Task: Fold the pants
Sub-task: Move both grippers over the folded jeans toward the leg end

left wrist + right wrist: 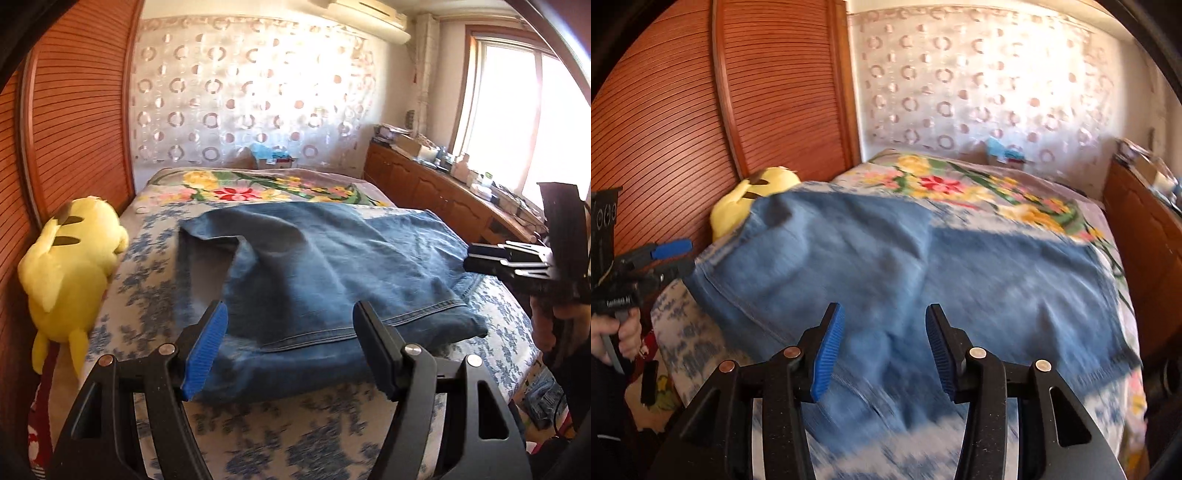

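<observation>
Blue denim pants (317, 273) lie on the bed, legs folded over into a thick bundle, a hemmed edge toward me. My left gripper (290, 325) is open and empty, hovering just above the near hem. My right gripper (884, 325) is open and empty over the near part of the pants (923, 266), which look blurred. In the left wrist view the right gripper (476, 258) is at the pants' right edge. In the right wrist view the left gripper (670, 258) is at the pants' left edge.
The bed (258, 443) has a blue-flowered sheet and a floral blanket (258, 188) at the far end. A yellow plush toy (70, 266) lies at its left edge against a slatted wooden wardrobe (74, 110). A wooden cabinet (436, 184) with clutter runs along the right.
</observation>
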Demonstrator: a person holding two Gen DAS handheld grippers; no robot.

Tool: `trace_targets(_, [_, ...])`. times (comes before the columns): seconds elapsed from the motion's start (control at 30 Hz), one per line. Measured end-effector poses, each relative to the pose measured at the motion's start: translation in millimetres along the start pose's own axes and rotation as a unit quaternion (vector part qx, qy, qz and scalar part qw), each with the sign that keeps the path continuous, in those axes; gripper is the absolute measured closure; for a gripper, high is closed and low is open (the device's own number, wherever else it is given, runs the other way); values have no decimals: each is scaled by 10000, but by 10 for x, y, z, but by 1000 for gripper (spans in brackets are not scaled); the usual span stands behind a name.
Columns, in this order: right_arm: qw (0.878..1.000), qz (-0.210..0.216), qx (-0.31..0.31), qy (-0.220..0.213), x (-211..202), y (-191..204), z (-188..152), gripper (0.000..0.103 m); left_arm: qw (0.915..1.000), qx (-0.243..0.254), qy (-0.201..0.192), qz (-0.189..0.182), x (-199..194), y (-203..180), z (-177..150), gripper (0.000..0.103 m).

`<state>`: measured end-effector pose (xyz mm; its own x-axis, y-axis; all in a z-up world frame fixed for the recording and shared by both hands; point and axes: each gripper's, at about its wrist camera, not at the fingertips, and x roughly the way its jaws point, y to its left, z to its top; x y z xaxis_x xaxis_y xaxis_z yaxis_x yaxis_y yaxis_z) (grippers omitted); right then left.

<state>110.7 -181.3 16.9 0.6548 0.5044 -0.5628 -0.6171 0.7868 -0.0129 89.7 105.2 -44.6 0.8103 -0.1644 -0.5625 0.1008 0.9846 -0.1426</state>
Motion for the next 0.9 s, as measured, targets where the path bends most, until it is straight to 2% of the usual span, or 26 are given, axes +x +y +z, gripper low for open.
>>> trace_targets(0.13, [9996, -260, 141, 19, -163, -77, -137, 54, 9998, 124, 84, -141, 107, -191, 25, 32])
trace_targets(0.3, [9973, -574, 450, 76, -273, -206, -284, 45, 9988, 348, 185, -306, 240, -475, 65, 32])
trace_targets(0.7, [9821, -1317, 1331, 214, -325, -567, -353, 45, 9943, 729, 447, -639, 601, -1063, 209, 31])
trace_targets(0.9, [9762, -1450, 1603, 171, -324, -535, -304, 45, 9908, 839, 627, -860, 747, -1251, 199, 24])
